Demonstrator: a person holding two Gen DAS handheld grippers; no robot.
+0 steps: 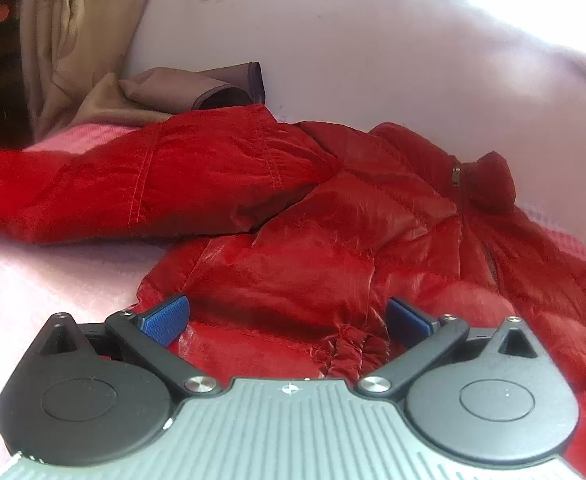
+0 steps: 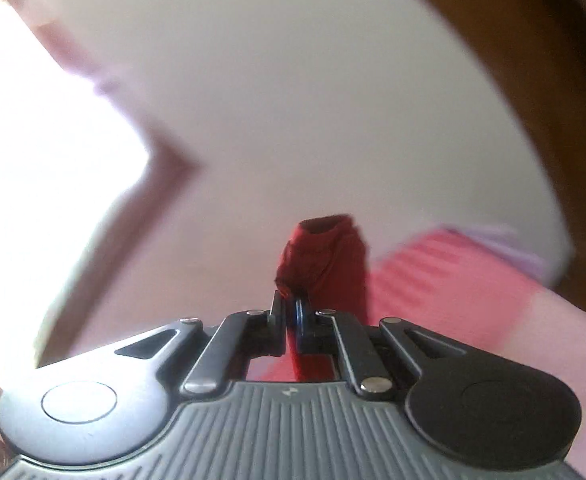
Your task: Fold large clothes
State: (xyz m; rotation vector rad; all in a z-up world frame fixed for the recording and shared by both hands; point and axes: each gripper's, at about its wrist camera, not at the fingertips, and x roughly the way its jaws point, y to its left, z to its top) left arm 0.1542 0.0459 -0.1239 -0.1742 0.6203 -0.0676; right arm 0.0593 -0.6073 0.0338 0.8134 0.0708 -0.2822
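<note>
One red jacket (image 1: 333, 220) lies spread on the pink bed (image 1: 53, 280), one sleeve (image 1: 153, 184) folded across it. One brown garment (image 1: 197, 88) lies behind. My left hand-held gripper (image 1: 287, 320) points down at the hem, released, pads (image 1: 165, 320) apart with gathered fabric between them. Only the right wrist view shows my right hand-held gripper (image 2: 291, 312): nearly level, clenched on one red cuff (image 2: 325, 256) against a blurred wall (image 2: 293, 100).
</note>
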